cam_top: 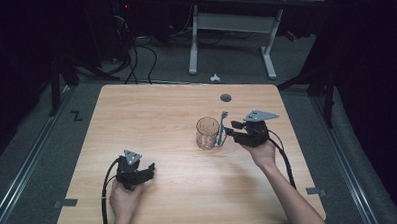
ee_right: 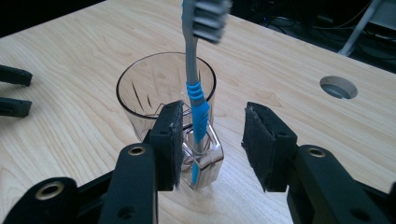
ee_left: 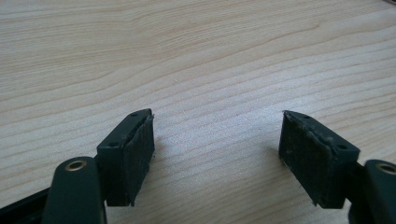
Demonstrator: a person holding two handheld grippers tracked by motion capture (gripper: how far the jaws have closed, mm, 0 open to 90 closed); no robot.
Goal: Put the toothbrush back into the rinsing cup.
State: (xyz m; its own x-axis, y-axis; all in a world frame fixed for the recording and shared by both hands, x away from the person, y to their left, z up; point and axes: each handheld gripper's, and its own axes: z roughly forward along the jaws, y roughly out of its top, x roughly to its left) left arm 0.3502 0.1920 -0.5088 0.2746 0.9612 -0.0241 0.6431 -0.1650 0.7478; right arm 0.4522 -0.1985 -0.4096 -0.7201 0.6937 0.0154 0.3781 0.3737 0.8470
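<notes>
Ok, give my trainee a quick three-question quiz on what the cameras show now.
1. True or false: the toothbrush lies flat on the table.
2. What stands in the small holder on the side of the clear cup?
3. The left gripper is: A) shut on the cup, B) open over bare wood, C) holding the toothbrush.

Key:
1. False; it stands upright.
2. The toothbrush, between the right gripper's open jaws.
3. B.

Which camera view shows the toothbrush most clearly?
The right gripper view: the toothbrush stands close, upright in the small holder on the clear cup, bristles up, between the open right gripper. In the high view it is small.
</notes>
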